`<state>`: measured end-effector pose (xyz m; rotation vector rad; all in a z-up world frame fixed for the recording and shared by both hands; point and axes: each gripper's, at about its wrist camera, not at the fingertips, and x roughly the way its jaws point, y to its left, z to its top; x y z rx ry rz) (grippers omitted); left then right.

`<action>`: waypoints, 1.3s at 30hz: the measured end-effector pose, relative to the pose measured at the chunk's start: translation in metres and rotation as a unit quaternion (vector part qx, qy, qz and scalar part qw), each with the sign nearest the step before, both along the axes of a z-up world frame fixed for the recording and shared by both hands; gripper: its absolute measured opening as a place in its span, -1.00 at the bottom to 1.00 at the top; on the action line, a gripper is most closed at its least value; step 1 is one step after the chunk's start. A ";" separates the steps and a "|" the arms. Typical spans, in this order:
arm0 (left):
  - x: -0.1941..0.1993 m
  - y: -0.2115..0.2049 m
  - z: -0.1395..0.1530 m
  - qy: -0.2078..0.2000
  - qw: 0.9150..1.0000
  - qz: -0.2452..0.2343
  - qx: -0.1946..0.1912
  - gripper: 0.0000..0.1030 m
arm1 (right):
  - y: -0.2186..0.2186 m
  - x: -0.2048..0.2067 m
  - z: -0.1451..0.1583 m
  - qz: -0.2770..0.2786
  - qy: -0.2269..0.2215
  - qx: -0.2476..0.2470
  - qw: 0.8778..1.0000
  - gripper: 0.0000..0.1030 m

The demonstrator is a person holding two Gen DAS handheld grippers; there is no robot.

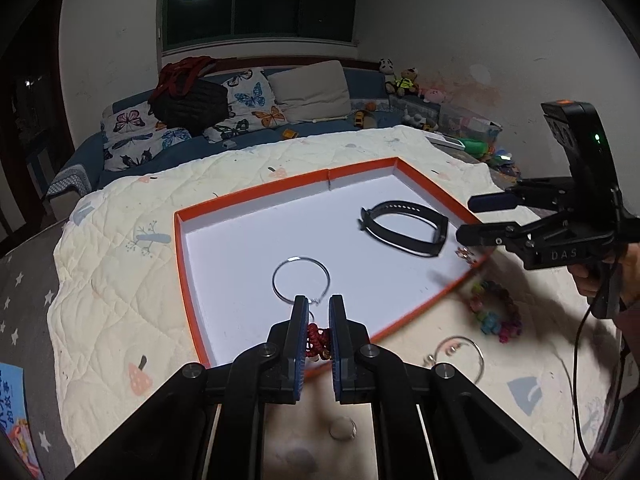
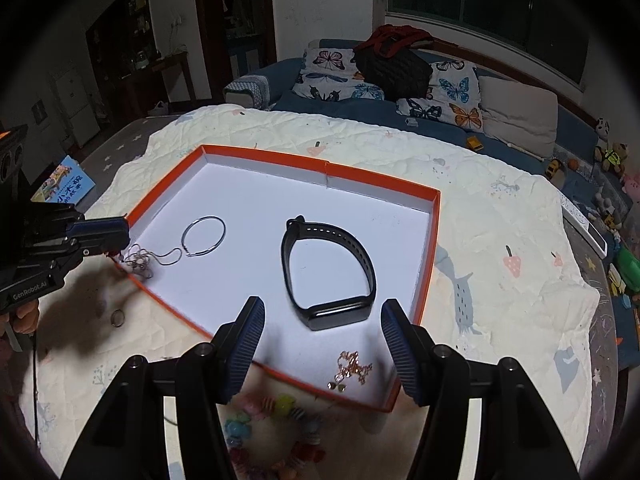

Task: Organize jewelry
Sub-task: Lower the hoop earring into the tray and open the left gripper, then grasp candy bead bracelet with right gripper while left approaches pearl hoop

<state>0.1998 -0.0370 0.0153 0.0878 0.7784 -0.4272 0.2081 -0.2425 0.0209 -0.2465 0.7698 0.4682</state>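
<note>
Red cord bracelet (image 1: 318,340), seemingly tool-clamped

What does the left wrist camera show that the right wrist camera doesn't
Only the left wrist view: a red braided piece clamped in the left gripper, and a bangle lying outside the tray. Only the right wrist view: a rose-gold chain in the tray's near corner, and the right gripper with open, empty jaws. Both: the orange tray, the black smart band, the silver hoop and the colourful bead bracelet.
</note>
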 end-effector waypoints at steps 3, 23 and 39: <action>-0.018 -0.002 -0.002 0.009 1.000 -0.008 0.003 -0.80 | -0.001 -0.011 0.002 0.009 0.005 0.008 1.000 0.30; -0.072 -0.040 -0.028 0.059 0.996 -0.069 -0.007 0.41 | -0.021 -0.058 -0.032 0.030 0.073 -0.005 0.997 0.30; -0.044 -0.091 -0.050 0.089 0.995 -0.049 0.006 0.37 | -0.031 -0.060 -0.039 0.028 0.082 0.009 0.996 0.30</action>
